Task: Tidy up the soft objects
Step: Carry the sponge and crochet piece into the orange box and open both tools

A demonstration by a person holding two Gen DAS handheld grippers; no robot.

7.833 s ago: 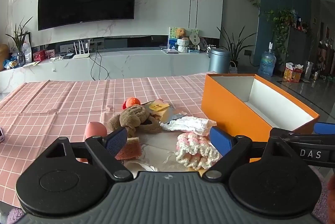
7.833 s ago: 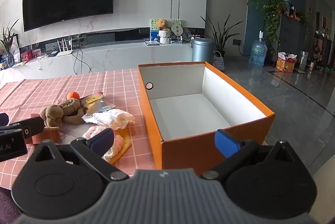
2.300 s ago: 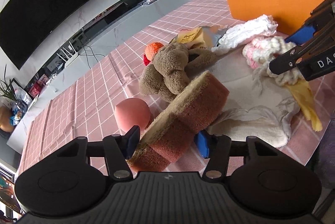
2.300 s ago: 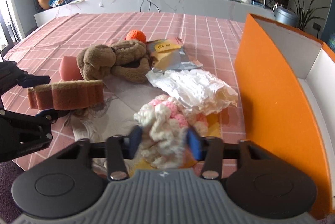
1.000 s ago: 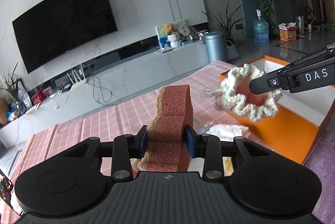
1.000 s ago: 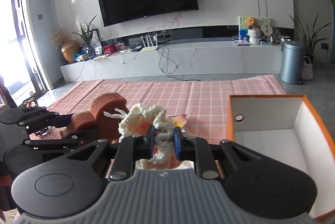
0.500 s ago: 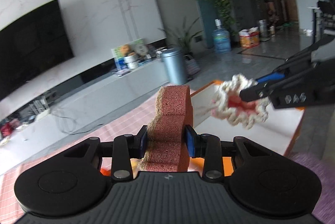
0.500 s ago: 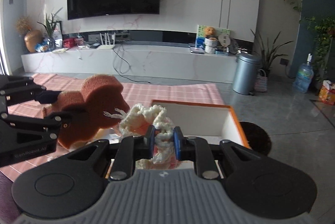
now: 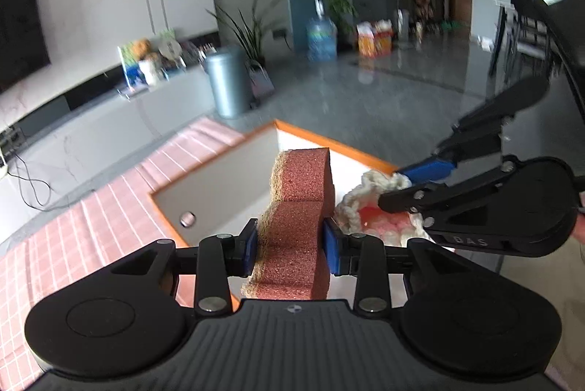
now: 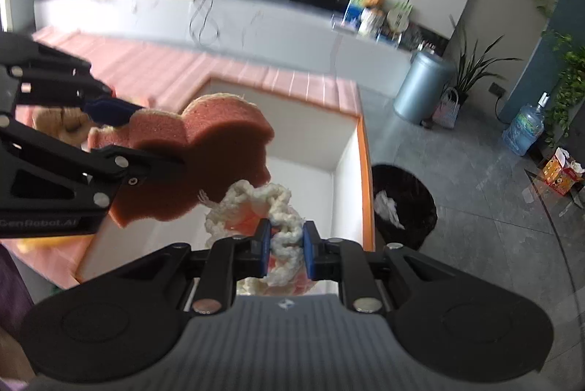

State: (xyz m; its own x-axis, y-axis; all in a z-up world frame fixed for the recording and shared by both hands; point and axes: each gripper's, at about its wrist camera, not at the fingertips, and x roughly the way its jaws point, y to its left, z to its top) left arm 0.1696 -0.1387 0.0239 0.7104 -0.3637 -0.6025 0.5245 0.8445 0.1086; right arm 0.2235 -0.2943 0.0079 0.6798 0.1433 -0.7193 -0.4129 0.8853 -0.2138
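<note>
My left gripper (image 9: pixel 290 246) is shut on a reddish-brown sponge (image 9: pixel 298 226) and holds it above the open orange box (image 9: pixel 219 186). In the right wrist view the sponge (image 10: pixel 204 157) hangs over the box's white inside (image 10: pixel 310 186), with the left gripper (image 10: pixel 146 138) at the left. My right gripper (image 10: pixel 285 250) is shut on a cream and pink crochet piece (image 10: pixel 256 204), also above the box. In the left wrist view the right gripper (image 9: pixel 406 186) and the crochet piece (image 9: pixel 369 211) sit just right of the sponge.
The pink checked tablecloth (image 9: pixel 91 222) lies left of the box. A brown plush toy (image 10: pixel 62 127) lies on the table behind the left gripper. A black waste bin (image 10: pixel 402 200) stands on the floor right of the box. A grey bin (image 10: pixel 420 83) stands further back.
Both grippers have moved right and tilted down over the orange box with their objects still held. The sponge and crochet piece are now close together above the box's inside.
</note>
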